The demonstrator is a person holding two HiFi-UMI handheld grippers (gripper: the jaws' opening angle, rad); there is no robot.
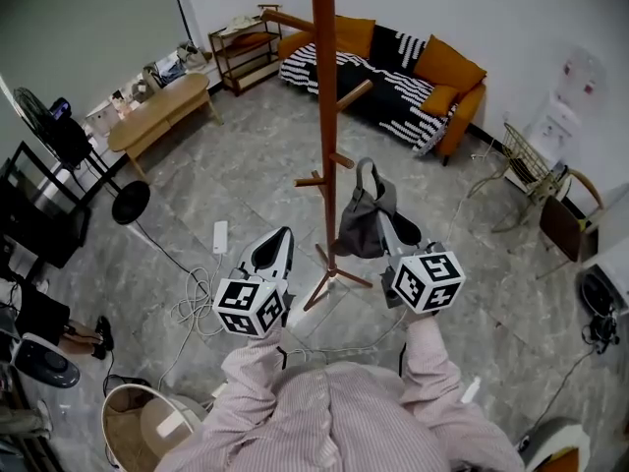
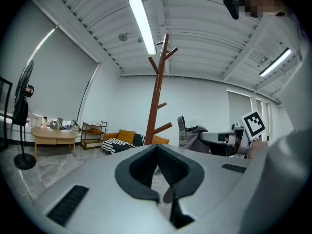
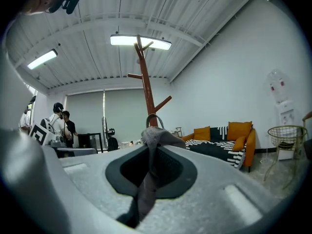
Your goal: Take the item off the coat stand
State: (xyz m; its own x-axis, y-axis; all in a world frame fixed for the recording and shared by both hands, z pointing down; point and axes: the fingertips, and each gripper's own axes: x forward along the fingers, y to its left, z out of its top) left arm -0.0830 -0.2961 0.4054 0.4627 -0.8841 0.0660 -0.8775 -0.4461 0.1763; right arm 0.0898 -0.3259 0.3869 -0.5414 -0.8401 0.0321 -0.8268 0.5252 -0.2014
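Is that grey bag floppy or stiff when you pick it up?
Probably floppy: the grey bag sags in soft folds where the right gripper pinches its cloth. It is likely light too, since one small pinch seems to carry it. It might swing, because it hangs loose.

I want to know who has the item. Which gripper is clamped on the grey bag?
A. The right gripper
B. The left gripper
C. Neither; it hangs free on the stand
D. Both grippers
A. In the right gripper view, the right gripper has its jaws shut on the fabric of the grey bag, while the left gripper has nothing between its jaws.
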